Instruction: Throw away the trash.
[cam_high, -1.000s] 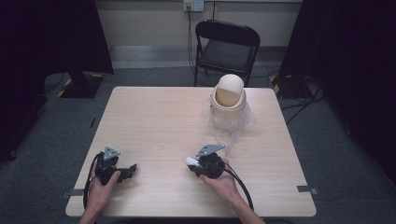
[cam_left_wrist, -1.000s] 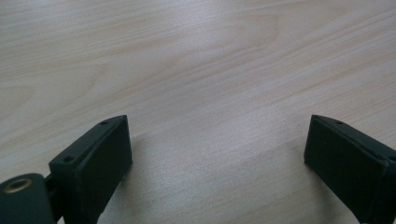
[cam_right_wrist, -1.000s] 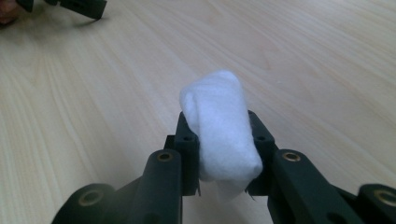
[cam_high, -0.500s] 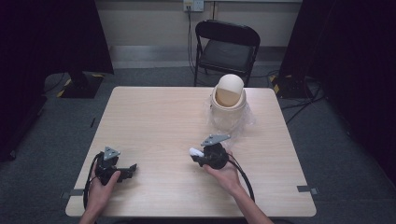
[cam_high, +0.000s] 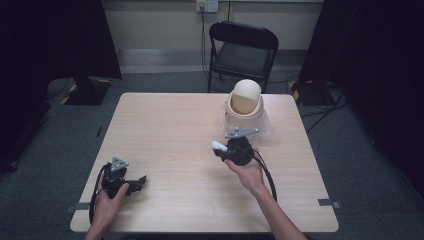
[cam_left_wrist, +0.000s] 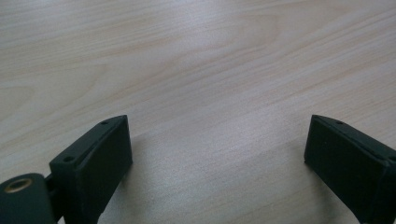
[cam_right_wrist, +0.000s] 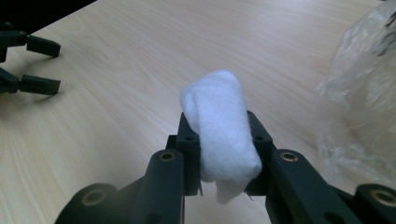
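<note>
A person sits at a pale wooden table (cam_high: 165, 130) with a two-jaw gripper in each hand. The right gripper (cam_right_wrist: 220, 140) has its black jaws clamped on a small white wad (cam_right_wrist: 219, 135) that looks like cotton or tissue, squeezed at its middle so that both ends bulge out past the jaws. In the high view this gripper (cam_high: 220, 148) hangs above the table right of centre, with the wad (cam_high: 218, 146) showing at its left tip. Just beyond it stands a cream bin with a domed swing lid (cam_high: 244, 102), lined with a clear plastic bag (cam_right_wrist: 362, 98) whose crinkled film spills around its base. The firm grip and the closeness to the bin suggest the wad is meant to go in through the lid. The left gripper (cam_high: 134, 183) rests low near the table's front left corner, well apart from the bin; its own view shows its jaws spread wide over bare wood, holding nothing, likely parked out of the way while the right hand works
</note>
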